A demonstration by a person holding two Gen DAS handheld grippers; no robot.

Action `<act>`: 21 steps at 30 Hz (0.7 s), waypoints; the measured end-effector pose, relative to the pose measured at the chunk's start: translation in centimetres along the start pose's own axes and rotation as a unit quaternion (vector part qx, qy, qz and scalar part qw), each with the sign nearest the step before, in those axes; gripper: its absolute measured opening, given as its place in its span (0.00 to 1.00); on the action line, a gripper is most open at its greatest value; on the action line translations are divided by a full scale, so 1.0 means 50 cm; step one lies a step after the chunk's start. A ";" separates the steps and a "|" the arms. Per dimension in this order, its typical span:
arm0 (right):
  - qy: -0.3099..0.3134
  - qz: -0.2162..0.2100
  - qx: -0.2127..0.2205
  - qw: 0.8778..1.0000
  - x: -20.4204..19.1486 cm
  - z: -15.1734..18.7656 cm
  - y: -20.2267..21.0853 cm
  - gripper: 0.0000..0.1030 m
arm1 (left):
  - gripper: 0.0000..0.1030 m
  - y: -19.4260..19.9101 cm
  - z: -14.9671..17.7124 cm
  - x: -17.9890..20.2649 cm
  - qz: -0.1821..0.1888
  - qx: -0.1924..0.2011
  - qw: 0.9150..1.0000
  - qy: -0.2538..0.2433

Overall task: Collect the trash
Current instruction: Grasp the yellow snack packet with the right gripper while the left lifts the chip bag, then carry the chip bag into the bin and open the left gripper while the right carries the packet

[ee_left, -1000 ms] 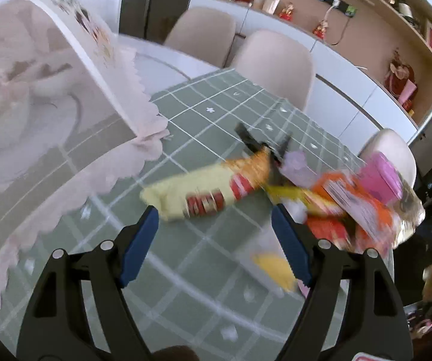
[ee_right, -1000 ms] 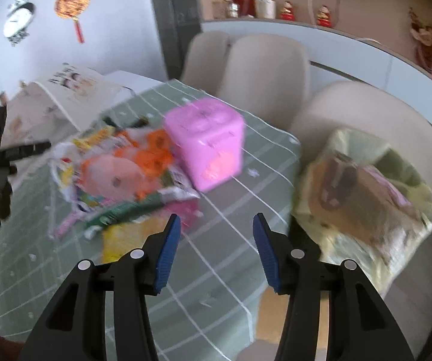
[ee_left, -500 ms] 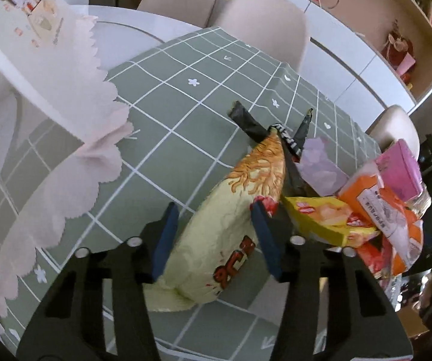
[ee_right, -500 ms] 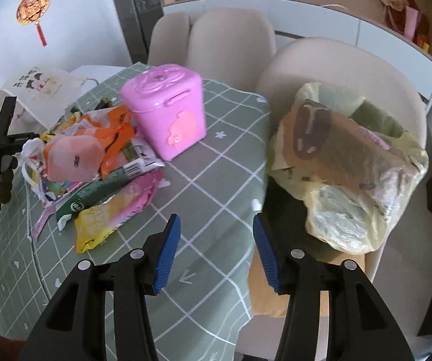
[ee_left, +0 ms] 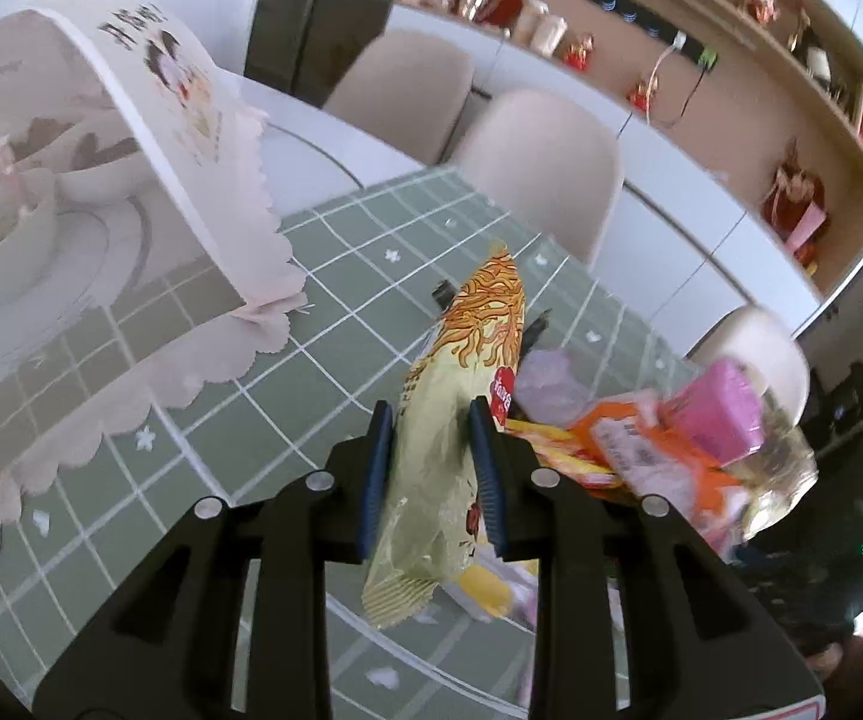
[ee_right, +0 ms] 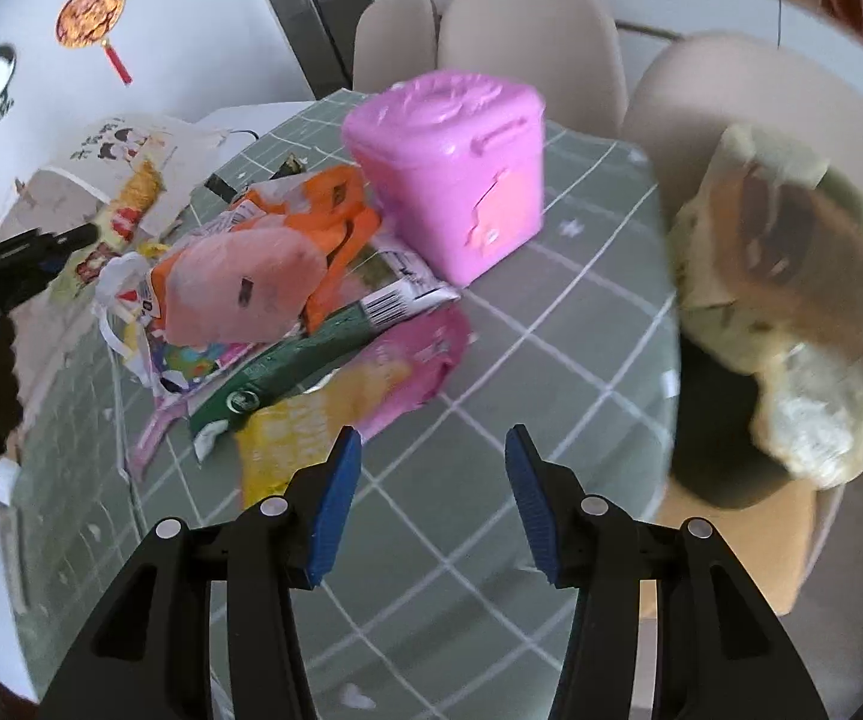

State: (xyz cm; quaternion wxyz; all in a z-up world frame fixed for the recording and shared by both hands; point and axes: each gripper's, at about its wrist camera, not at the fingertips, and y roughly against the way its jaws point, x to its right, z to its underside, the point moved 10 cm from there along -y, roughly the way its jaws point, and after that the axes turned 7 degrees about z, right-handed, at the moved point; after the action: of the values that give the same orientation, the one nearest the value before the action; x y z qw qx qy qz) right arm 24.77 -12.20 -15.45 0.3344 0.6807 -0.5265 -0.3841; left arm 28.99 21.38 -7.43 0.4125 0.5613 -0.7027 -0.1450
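A yellow snack wrapper (ee_left: 461,420) is pinched between the blue pads of the left claw (ee_left: 431,468), gripped around its middle; the orange-printed end sticks out forward and up, the crimped end hangs below the pads, over the desk (ee_left: 287,372). It appears lifted clear of the green checked cloth, though contact at the lower end cannot be ruled out. The wrapper is judged light, soft and crinkly, probably slick film, so a mid-body pinch is suitable; a grip near an edge could slip.

The right claw (ee_right: 431,504) is spread wide and holds nothing, hovering above the desk near the trash pile (ee_right: 263,294): an orange packet, a green wrapper, a yellow-and-pink pouch closest to the pads. All are taken to be flimsy and best gripped at a raised fold. A pink plastic box (ee_right: 449,168) stands just behind the pile. A filled plastic bag (ee_right: 791,276) sits off the desk edge on a chair, likely the drop point.
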 end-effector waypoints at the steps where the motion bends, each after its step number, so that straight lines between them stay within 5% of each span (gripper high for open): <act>1: -0.011 -0.008 -0.004 1.000 -0.009 0.000 -0.008 0.46 | 0.25 0.011 0.003 0.009 0.003 0.005 1.000 0.003; 5: -0.034 -0.035 -0.035 0.998 -0.043 0.007 -0.040 0.46 | 0.25 0.041 0.046 0.053 0.007 0.009 1.000 0.002; 12: 0.031 0.012 -0.015 0.999 -0.072 -0.004 -0.058 0.45 | 0.25 0.031 0.125 0.103 0.013 -0.015 1.000 -0.010; 16: 0.027 0.002 -0.015 1.000 -0.065 -0.013 -0.056 0.17 | 0.25 0.018 0.156 0.121 0.026 -0.027 0.999 0.005; 21: 0.034 -0.018 0.023 0.999 -0.060 -0.046 0.014 0.10 | 0.25 0.022 0.179 0.161 0.036 -0.029 0.999 0.006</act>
State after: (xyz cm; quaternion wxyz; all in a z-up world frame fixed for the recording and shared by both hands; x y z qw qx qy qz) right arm 26.02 -9.29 -13.23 0.3297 0.7100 -0.5115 -0.3543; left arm 21.38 12.11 -8.85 0.4383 0.5239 -0.7154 -0.1468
